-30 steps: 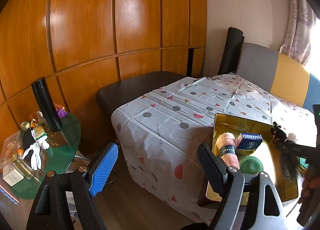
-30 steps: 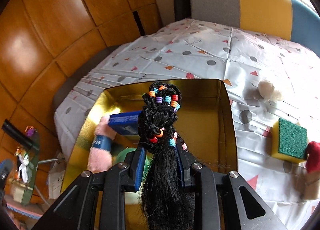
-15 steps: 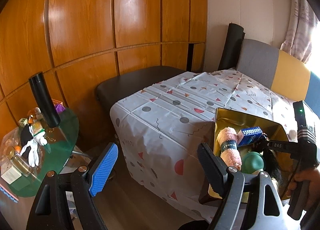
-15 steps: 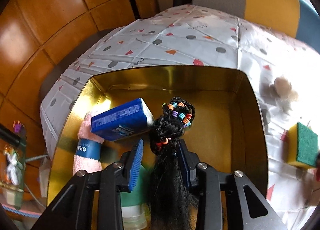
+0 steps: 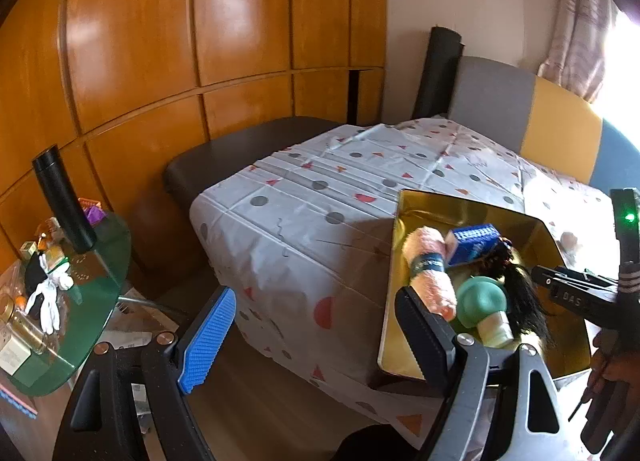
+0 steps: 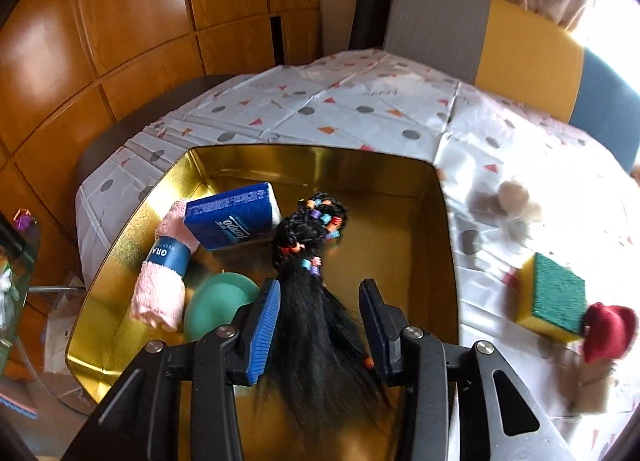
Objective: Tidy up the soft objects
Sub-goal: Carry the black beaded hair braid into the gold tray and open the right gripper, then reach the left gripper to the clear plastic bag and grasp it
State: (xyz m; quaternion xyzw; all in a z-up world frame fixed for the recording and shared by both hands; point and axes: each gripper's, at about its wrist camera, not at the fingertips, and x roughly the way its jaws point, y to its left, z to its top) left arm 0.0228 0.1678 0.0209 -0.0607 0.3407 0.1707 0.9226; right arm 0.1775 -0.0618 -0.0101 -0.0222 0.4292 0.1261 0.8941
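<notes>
Hairpiece [image 6: 316,301], black, beaded, lies in glossy gold tin [image 6: 400,173]; right claw [image 6: 320,321] spread; left claw [image 5: 316,337] spread.

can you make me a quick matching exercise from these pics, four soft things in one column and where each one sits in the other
Things:
1. black beaded hair bundle
2. pink rolled towel with blue band
3. yellow sponge with green scrub top
4. beige fluffy pom-pom

Places:
A. on the cloth, next to a red plush
B. in the gold tin, left side
C. on the cloth, beyond the sponge
D. in the tin, between the open right gripper's fingers

Pairs: 1-D, 2-B, 3-A, 4-C
</notes>
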